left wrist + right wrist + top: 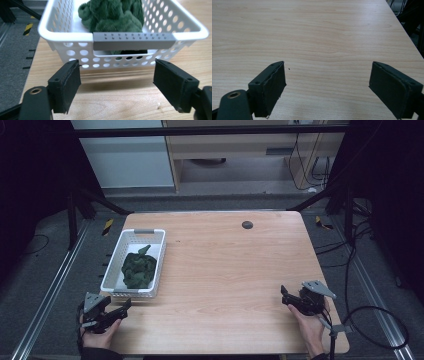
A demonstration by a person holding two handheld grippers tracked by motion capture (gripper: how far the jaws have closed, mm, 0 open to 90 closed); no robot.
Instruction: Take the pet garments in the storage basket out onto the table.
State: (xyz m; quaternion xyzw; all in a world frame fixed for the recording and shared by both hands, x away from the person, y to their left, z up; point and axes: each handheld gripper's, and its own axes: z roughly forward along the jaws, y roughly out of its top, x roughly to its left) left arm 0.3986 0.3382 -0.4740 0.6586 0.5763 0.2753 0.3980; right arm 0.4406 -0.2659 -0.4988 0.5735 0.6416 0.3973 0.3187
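Pre-grasp stage, apparently: left claw [117, 82] and right claw [327, 87] both wide open, empty, over worktop [225, 265]; next, likely reaching green cloth [139, 268] in white basket [116, 258].

At the table's [225, 270] left edge, pale wood with a fine grain, sits a white basket [75, 47] dotted with round holes and a grey handle strip [133, 41]. Inside lies a dark green fuzzy cloth [112, 15]. Both grippers' jaws are black.
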